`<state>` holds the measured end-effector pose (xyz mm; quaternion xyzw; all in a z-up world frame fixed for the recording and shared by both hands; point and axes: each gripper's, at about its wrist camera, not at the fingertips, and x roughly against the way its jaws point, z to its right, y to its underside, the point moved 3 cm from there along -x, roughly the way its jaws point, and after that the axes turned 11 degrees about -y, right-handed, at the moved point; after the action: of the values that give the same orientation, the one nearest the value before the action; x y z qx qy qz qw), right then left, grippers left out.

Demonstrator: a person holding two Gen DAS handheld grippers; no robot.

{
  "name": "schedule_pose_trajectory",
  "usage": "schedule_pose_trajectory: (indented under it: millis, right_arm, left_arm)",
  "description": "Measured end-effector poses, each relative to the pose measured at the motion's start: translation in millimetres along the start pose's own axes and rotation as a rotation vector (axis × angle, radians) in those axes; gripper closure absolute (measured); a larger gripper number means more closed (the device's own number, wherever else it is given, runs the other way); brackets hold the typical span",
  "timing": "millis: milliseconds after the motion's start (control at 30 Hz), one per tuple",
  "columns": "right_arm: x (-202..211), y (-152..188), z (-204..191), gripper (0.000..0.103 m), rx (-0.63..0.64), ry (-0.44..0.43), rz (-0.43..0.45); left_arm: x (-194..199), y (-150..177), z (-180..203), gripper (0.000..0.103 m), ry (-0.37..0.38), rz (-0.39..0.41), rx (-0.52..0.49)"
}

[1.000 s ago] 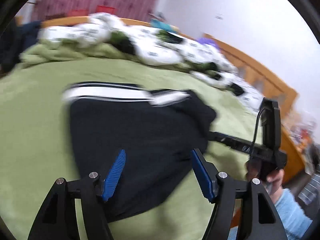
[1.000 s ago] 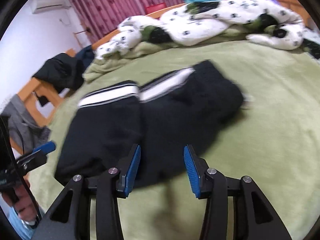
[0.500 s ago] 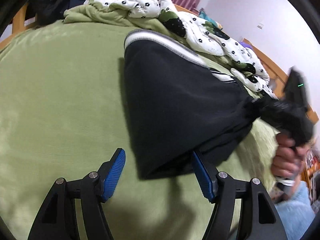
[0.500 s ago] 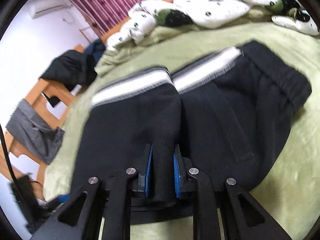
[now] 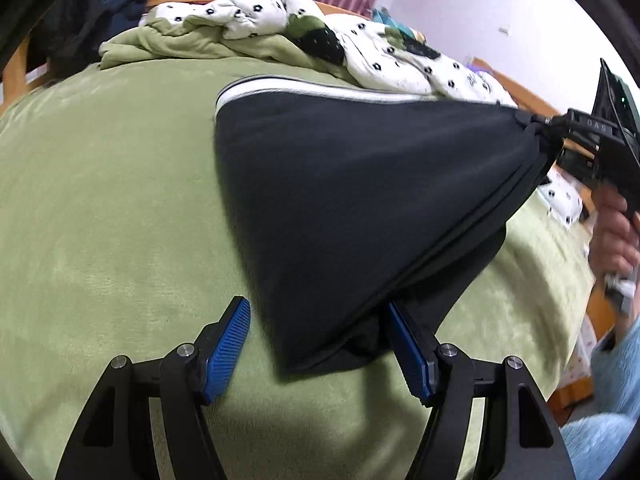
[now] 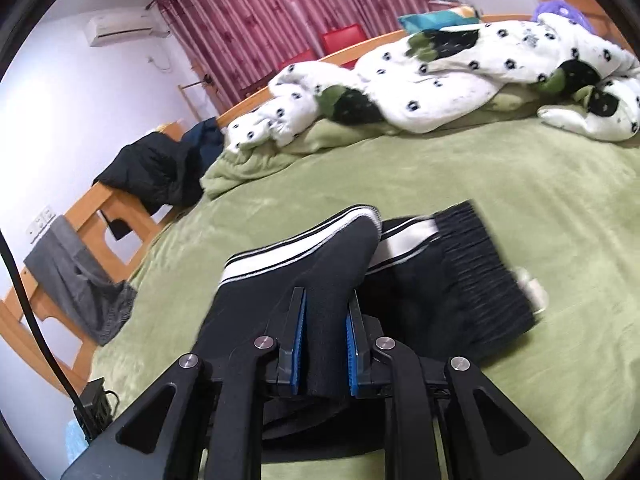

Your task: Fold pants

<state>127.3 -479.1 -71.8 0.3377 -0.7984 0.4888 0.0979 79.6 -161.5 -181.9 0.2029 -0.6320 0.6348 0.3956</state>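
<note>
Green and fuzzy, the bed (image 6: 520, 200) fills most of both views, and its soft cover looks a bit like short grass. A puffy white quilt (image 6: 440, 76) with black spots lies bunched up along the top of the frame, next to the wooden bed rail. The black pants (image 5: 340, 200) sit in the middle of the bed, low in the right wrist view. They look thick and soft, with white stripes and a ribbed waistband. I think the folding is only partly done: the pants seem doubled over once already, and one part is lifted into a pointy tent shape, so it has yet to be laid down flat and smoothed. The right claw (image 6: 324, 350) is pinched tight on a fold of the black cloth and holds it up. The left claw (image 5: 320, 350) is wide apart, low in the frame, with the bottom corner of the pants between its blue pads (image 5: 226, 350) but not squeezed.
</note>
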Motion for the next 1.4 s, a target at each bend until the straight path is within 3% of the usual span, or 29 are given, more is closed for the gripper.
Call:
schedule_pose_trajectory:
  millis: [133,300,400,533,567,600,633,700,800,900,967,1033,1067,1133,1233,1400]
  right_arm:
    - [26.8,5.2,40.7,0.087,-0.041,0.046,0.07]
    - [13.2,37.7,98.3,0.086,-0.138,0.139,0.011]
    - [12.0,47.9,103.8,0.086,-0.145,0.13,0.029]
    - [10.1,45.0,100.1,0.085,-0.146,0.152,0.023]
    - [10.2,44.3,97.4,0.085,-0.133,0.161,0.019]
    - [10.9,44.0,95.3,0.085,-0.127,0.162,0.017]
    - [13.8,44.8,94.9,0.085,-0.125,0.157,0.016]
    - [17.2,47.6,95.7,0.085,-0.136,0.143,0.01]
    - [7.7,54.9,95.1,0.082,-0.099,0.199,-0.054]
    - [13.0,48.7,87.6,0.077,-0.053,0.233,-0.078]
    - [22.2,36.0,81.7,0.073,-0.025,0.246,-0.052]
    - [25.2,23.5,77.5,0.064,-0.003,0.257,-0.036]
    - [22.5,14.2,75.6,0.057,0.007,0.254,-0.04]
    - [13.4,-0.4,73.5,0.053,0.02,0.252,-0.05]
    - [-11.6,-19.2,75.6,0.043,0.032,0.255,-0.094]
    - [-58.0,-28.5,94.5,0.043,0.002,0.263,-0.211]
  left_arm:
    - [5.9,-1.4,-2.6,0.037,0.038,-0.015,-0.015]
    - [10.7,-0.4,9.5,0.037,0.098,-0.038,-0.092]
    - [14.5,1.6,19.1,0.037,0.124,-0.041,-0.121]
    - [1.8,-6.1,28.6,0.038,0.109,-0.05,-0.073]
    - [-3.4,-6.1,30.6,0.043,0.096,-0.057,-0.073]
    - [-9.6,-7.2,32.5,0.061,0.067,-0.063,-0.076]
    - [-13.6,-7.9,32.3,0.073,0.02,-0.056,-0.085]
    - [-15.5,-4.7,32.4,0.077,-0.004,-0.055,-0.111]
    - [-6.3,1.0,34.2,0.077,-0.014,-0.04,-0.146]
    - [10.5,1.5,25.5,0.072,0.064,-0.091,-0.135]
    - [23.3,2.8,16.0,0.066,0.1,-0.097,-0.131]
    - [39.1,-0.6,1.9,0.048,0.102,-0.071,-0.116]
    - [45.0,-4.9,-4.9,0.044,0.102,-0.05,-0.098]
    - [50.3,-19.1,-15.0,0.041,0.106,-0.016,-0.051]
    - [37.8,-49.8,-22.8,0.039,0.124,-0.015,0.035]
    - [-12.7,-96.6,-18.0,0.039,0.119,-0.053,0.099]
